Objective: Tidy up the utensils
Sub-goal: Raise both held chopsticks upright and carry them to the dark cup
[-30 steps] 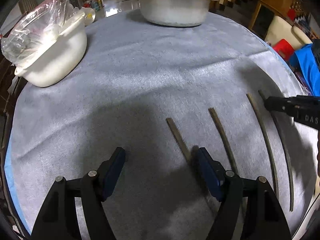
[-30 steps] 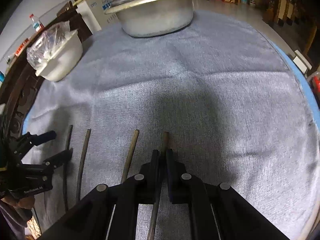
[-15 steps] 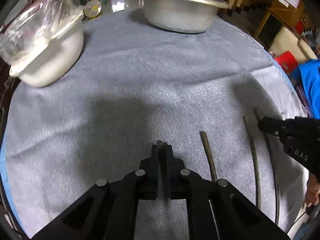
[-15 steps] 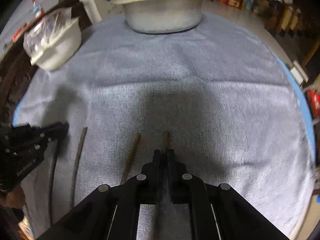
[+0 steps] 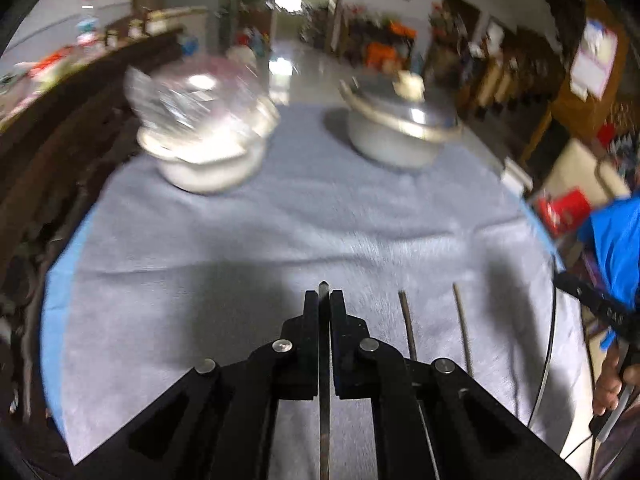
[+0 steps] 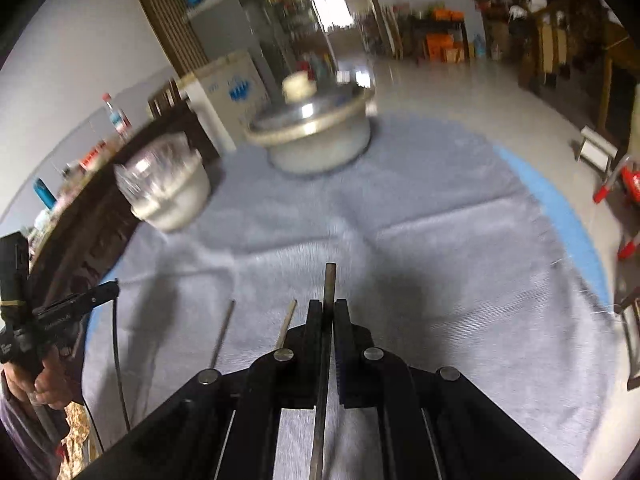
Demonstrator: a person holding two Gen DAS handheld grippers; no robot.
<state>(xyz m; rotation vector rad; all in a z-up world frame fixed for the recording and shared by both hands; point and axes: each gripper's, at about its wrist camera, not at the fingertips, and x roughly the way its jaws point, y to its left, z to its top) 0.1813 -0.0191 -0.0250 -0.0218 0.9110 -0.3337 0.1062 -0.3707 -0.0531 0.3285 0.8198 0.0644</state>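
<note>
Each tool is clamped on a thin dark stick: the left gripper [image 5: 324, 304] pinches one chopstick [image 5: 324, 400], the right gripper [image 6: 329, 312] another [image 6: 329, 284], both pointing to twelve o'clock. Two spare chopsticks [image 5: 408, 328] lie parallel at one o'clock on the grey cloth [image 5: 200, 280], between the hands.

A round table [image 5: 60, 300], blue at its rim, was covered by a grey cloth [image 5: 320, 220]. On the cloth stood a lidded metal pot [image 5: 396, 128] at the far side. Left of the pot sat a white bowl [image 5: 208, 160] wrapped in plastic. Nearer than the pot lay two thin sticks [image 5: 408, 328], side by side and apart.
</note>
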